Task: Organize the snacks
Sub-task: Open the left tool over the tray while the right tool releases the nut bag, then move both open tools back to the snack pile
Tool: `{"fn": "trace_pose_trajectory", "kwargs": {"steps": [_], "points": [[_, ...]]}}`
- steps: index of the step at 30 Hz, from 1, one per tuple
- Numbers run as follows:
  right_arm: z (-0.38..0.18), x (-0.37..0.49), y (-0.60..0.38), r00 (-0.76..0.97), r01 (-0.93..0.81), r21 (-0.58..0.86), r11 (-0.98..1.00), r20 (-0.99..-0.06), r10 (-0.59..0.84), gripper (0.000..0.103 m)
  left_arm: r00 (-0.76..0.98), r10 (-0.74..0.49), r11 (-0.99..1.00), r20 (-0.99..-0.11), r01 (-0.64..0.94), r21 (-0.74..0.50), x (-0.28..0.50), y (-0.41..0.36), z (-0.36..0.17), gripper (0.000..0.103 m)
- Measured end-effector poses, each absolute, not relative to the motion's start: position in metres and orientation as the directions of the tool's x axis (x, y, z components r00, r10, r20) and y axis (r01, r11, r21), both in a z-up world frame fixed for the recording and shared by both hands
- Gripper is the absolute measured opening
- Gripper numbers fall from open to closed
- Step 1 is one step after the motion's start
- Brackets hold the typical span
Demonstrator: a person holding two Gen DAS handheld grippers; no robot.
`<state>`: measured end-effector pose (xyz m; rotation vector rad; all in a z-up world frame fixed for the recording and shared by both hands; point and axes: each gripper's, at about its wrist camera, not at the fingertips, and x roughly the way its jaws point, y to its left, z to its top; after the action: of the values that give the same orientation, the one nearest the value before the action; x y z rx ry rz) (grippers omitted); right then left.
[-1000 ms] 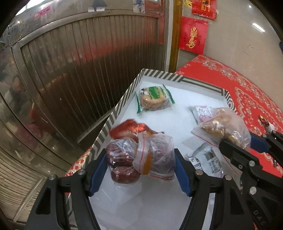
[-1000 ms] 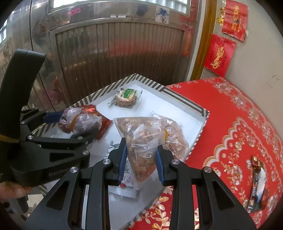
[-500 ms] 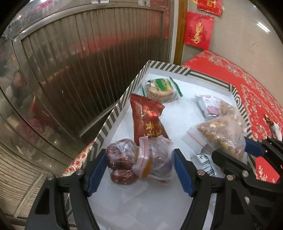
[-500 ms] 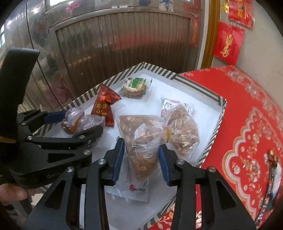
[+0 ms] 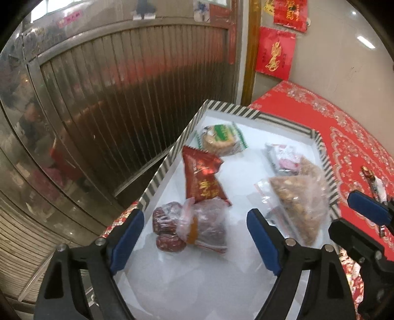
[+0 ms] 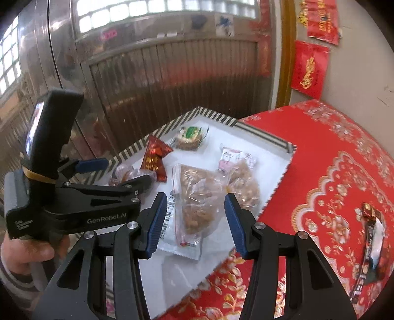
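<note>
A ribbed metal door (image 5: 138, 98) fills the background, its shiny frame carrying blurred reflections. A gold-brown door post (image 5: 251, 49) stands at its right edge. On the grey wall (image 6: 357, 73) beside the post hang red paper decorations (image 5: 274, 50) with gold characters, one above another. A red tablecloth (image 6: 332, 152) with white and gold floral patterns covers the counter. Small stickers (image 5: 145, 8) cling to the top of the door frame, too blurred to read.

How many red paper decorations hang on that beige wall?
2: the upper decoration near the picture's top edge, the lower decoration just below it, beside the door frame. More may hang out of view.
</note>
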<state>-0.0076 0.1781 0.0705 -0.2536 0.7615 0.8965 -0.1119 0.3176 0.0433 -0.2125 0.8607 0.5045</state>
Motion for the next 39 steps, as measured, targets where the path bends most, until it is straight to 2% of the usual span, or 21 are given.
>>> {"fn": "trace_pose_trajectory", "kwargs": {"steps": [10, 13, 15, 26, 34, 39], "points": [[0.083, -0.007, 0.123, 0.469, -0.699, 0.133, 0.703, -0.657, 0.590, 0.049, 0.619, 0.309, 0.898, -0.722, -0.440, 0.007, -0.105, 0.271, 0.066, 0.093], [0.086, -0.006, 0.104, 0.498, -0.669, 0.130, 0.732, -0.652, 0.571, 0.059, 0.640, 0.286, 0.914, -0.714, -0.405, 0.003, -0.097, 0.252, 0.071, 0.094], [0.088, -0.006, 0.087, 0.525, -0.646, 0.123, 0.754, -0.646, 0.555, 0.059, 0.651, 0.264, 0.926, -0.711, -0.377, -0.002, -0.092, 0.239, 0.074, 0.094], [0.085, -0.005, -0.015, 0.610, -0.488, 0.110, 0.866, -0.667, 0.428, 0.059, 0.669, 0.122, 0.979, -0.733, -0.201, -0.020, -0.058, 0.151, 0.074, 0.095], [0.070, -0.004, -0.101, 0.638, -0.332, 0.092, 0.939, -0.711, 0.296, 0.059, 0.639, 0.055, 0.993, -0.767, -0.114, -0.023, -0.032, 0.100, 0.063, 0.095], [0.062, -0.002, -0.142, 0.641, -0.259, 0.119, 0.959, -0.721, 0.263, 0.059, 0.618, 0.031, 0.997, -0.785, -0.078, -0.022, -0.016, 0.074, 0.058, 0.095]]}}
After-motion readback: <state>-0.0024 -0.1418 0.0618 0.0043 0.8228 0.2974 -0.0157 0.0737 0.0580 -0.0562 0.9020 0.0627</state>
